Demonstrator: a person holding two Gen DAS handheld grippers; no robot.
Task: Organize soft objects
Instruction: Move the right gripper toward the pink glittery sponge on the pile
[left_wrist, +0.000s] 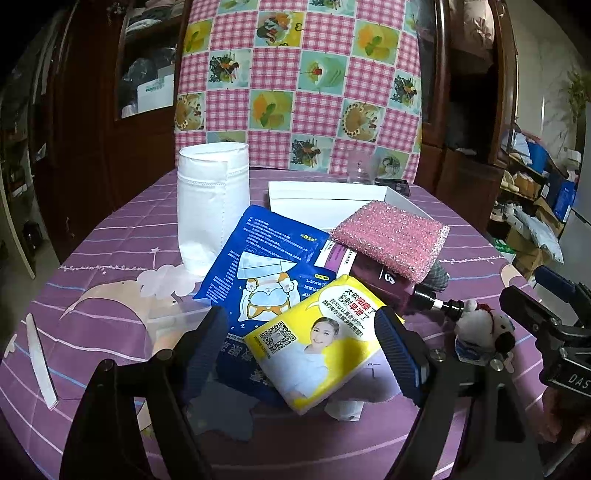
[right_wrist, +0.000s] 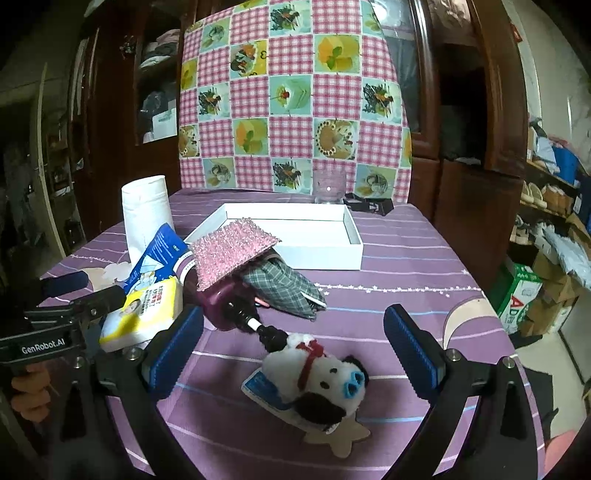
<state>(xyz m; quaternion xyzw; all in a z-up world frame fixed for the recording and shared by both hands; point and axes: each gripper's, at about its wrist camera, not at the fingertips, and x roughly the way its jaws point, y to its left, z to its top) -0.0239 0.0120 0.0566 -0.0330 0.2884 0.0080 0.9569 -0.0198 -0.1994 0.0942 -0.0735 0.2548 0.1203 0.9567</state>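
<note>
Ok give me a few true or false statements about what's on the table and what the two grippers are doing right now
1. The white tray is empty. True.
2. The pink sponge lies inside the tray. False: it rests on top of the purple bottle, in front of the tray.
3. The left gripper is open, with the yellow tissue pack between its fingers. True.
4. The right gripper is shut on the plush toy. False: its jaws are wide open and the toy lies on the table between them.
5. The white roll is lying on its side. False: it stands upright.
</note>
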